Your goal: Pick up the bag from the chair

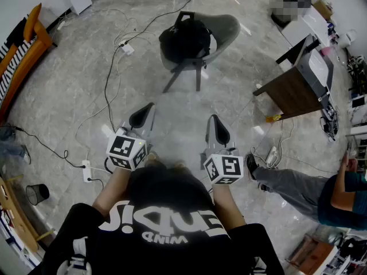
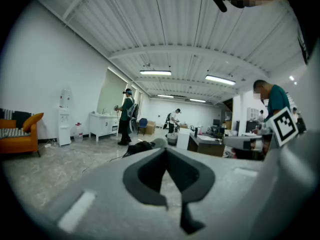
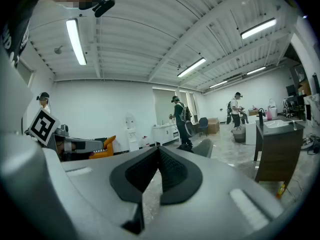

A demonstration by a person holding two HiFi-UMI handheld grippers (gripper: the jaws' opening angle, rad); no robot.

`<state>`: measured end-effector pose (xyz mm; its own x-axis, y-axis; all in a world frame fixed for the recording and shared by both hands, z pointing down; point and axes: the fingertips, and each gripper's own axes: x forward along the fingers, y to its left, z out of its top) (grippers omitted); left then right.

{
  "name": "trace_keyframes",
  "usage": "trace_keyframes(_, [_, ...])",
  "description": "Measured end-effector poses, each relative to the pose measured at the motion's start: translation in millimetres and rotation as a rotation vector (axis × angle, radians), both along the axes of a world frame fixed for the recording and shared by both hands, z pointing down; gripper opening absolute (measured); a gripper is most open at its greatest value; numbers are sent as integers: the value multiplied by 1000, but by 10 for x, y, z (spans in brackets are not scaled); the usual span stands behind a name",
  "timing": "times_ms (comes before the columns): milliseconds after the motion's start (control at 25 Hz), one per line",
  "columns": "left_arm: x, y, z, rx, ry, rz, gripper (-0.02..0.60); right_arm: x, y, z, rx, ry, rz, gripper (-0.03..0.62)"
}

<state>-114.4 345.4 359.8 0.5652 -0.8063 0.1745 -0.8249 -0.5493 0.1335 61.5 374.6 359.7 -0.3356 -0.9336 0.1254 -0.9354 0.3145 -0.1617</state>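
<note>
Because the soft black fabric bag (image 1: 182,43) sits slumped on the grey shell-seat chair (image 1: 228,28) well ahead, it should sag when lifted; its raised top handle (image 1: 184,17) looks best to grasp, while the left gripper (image 1: 143,114) and right gripper (image 1: 215,126) are both closed, empty

Right gripper (image 3: 159,151) fingers together, empty; grey chair (image 3: 205,146) beyond tips, well apart.

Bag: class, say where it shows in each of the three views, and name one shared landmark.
Head view: bag top centre, on the chair.
Left gripper view: bag just left of centre, beside the chair back.
Right gripper view: bag small, just right of centre.
Shared landmark: the grey chair.
</note>
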Motion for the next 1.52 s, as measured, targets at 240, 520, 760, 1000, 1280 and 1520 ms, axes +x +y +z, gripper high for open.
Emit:
trace_keyframes(240, [10,-5,19,-6,1,-1,0,-5,-8,-1,-4,-1,-1,-2])
trace_keyframes(520, [-121,-32,62,-14,-1,-8,0,-161,-26,-15,5,-65,-23,-5])
trace_keyframes(760, [-271,-95,92,-19,-5,18,0,-384,-66,16,-2,-65,-5,-5])
trace_keyframes(1000, [-489,-175,169,-19,-4,61,0,-623,-96,67,5,-70,36,-5])
trace_keyframes(1280, [-647,-269,306,-49,-1,81,0,-721,-109,133,-9,-57,78,-5])
trace_keyframes(1520, [-618,-474,311,-41,8,101,0,-664,-295,170,-12,-53,95,-5])
